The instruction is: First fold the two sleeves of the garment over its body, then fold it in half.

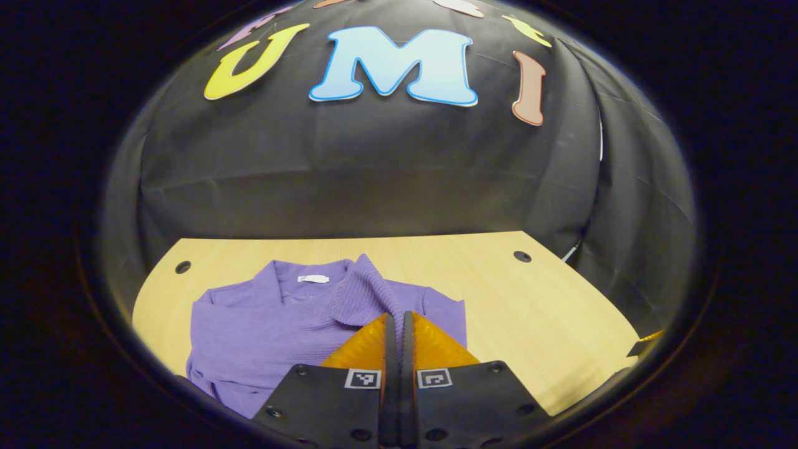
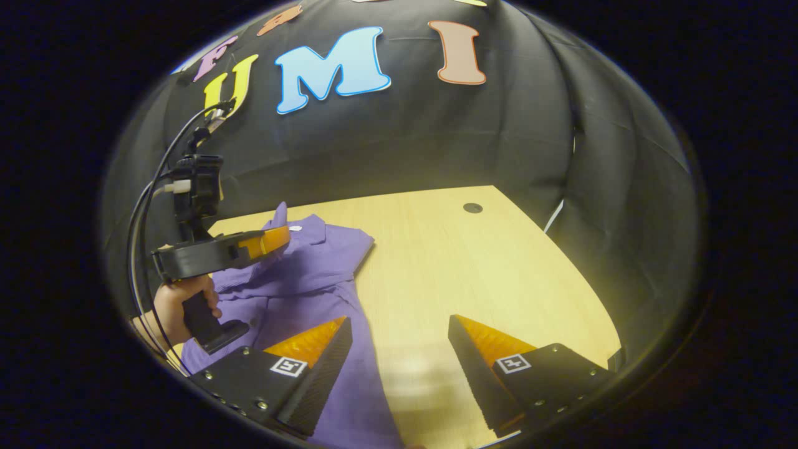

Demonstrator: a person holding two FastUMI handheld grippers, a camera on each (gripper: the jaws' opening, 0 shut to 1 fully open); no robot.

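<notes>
A purple knit garment (image 1: 262, 324) lies on the wooden table (image 1: 530, 299), collar toward the wall. My left gripper (image 1: 399, 318) is shut on a ribbed sleeve (image 1: 365, 287), which is lifted and drawn over the body. From the right gripper view, the left gripper (image 2: 283, 237) hangs above the garment (image 2: 312, 274) with a peak of purple fabric (image 2: 280, 215) pinched at its tip. My right gripper (image 2: 399, 327) is open and holds nothing. Its left finger (image 2: 318, 340) is over the garment's edge and its right finger (image 2: 483, 343) is over bare wood.
A hand (image 2: 177, 305) grips the left gripper's handle, and cables (image 2: 146, 206) loop up from it. Round holes (image 1: 522, 256) (image 1: 182, 267) sit near the table's far corners. Bare tabletop (image 2: 449, 249) stretches to the right of the garment, with black cloth walls around it.
</notes>
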